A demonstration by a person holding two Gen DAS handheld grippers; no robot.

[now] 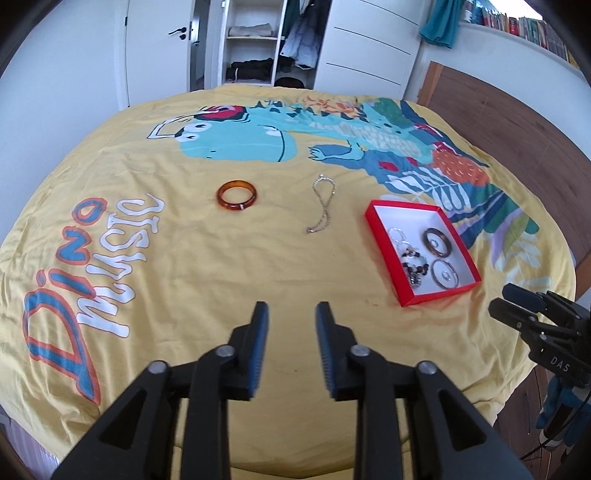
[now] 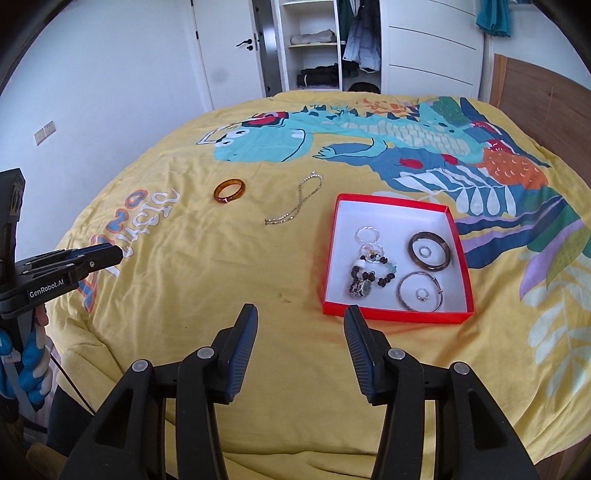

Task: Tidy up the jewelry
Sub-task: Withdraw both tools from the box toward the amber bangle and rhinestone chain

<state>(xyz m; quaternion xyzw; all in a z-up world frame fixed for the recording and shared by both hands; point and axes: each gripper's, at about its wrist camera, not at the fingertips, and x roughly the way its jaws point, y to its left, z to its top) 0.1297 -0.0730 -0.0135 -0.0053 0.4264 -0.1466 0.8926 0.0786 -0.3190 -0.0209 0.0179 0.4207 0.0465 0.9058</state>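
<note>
Both grippers hang over the near edge of the bed (image 1: 155,258) and hold nothing. The left gripper (image 1: 291,308) has its fingers a little apart. The right gripper (image 2: 300,311) has its fingers wider.

Two pieces still lie loose on the yellow cover, out in the middle of the bed. The amber bangle (image 1: 236,194) is on the left. The thin chain (image 1: 321,205) is between it and the red box (image 1: 384,243). The box sits toward the right side of the bed, with other jewelry already in it.

What could go wrong? The chain is thin and floppy. The fingers could pinch the soft cover with it, or grab just one end so it slips out. The bangle is smooth and round, so it may pop out of a pinch or roll away. The box looks light, so a bump could push it or tip its pieces out.

The cover is wrinkled and has a big dinosaur on it. Behind the bed are a white door (image 1: 162,48), an open closet (image 1: 255,40) with clothes, and a shelf of books (image 1: 524,26).
</note>
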